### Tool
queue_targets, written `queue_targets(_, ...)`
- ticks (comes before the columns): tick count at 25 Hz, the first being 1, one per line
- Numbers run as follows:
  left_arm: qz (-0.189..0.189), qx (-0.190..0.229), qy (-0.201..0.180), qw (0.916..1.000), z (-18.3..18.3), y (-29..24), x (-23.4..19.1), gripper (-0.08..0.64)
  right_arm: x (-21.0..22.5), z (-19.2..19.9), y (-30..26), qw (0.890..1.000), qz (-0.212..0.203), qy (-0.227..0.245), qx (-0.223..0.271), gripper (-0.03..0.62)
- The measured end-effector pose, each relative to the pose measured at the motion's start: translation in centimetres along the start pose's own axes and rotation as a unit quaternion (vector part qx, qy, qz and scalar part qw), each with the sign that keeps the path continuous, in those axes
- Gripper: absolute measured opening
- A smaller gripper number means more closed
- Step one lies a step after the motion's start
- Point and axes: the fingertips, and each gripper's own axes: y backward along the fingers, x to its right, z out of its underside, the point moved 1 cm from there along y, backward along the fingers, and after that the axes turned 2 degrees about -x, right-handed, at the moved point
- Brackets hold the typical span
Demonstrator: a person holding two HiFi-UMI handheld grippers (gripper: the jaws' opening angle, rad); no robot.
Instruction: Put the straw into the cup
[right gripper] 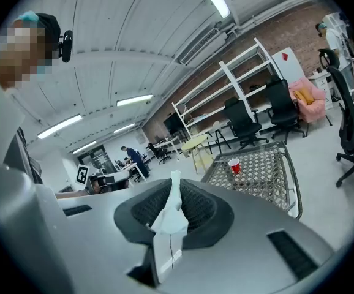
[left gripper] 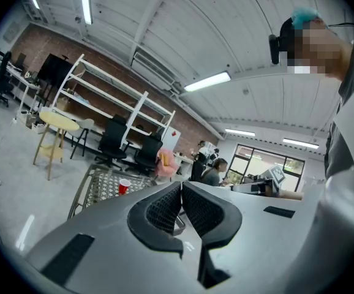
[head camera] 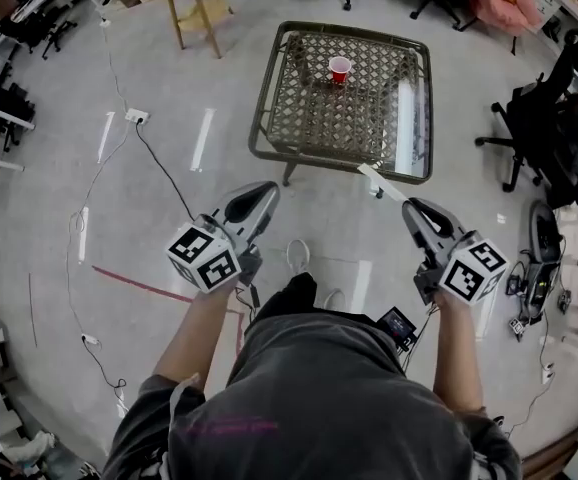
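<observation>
**Q:** What does the right gripper (right gripper: 174, 185) carry?

**A:** Its fingers (right gripper: 204, 210) are clamped on the straw (right gripper: 169, 222). The straw is a white, paper-wrapped strip that stands between them and projects past their tips. In the head view its far end lies against the near rim of the desk (head camera: 267, 93).

**Q:** And the left gripper (left gripper: 181, 185)?

**A:** Its fingers (left gripper: 158, 210) are pressed together, with nothing between them.

**Q:** Where is the cup (head camera: 340, 69)?

**A:** It is red and stands upright on the far part of the lattice-topped desk, well apart from both grippers.

**Q:** How do the grippers lie relative to the desk?

**A:** Both are held over the grey floor (head camera: 169, 168) on the near side of the desk, one to the left and one to the right, pointing toward it. Black office chairs (head camera: 529, 128) stand at the far and right edges of the room.
</observation>
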Motion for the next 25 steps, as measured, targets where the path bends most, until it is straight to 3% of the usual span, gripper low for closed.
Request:
queue_targets(18,0.047,-0.005,0.008,0.9988,-4.3,-3.5,-8.9,0.014,0.4,-5.0,-8.1,0.999,0.042,-0.002,0.013,0.044)
queue_targets(25,0.049,0.0,0.005,0.9988,-5.9,-3.8,-12.0,0.011,0.6,-5.9,-11.4,0.999,0.043,-0.001,0.015,0.044)
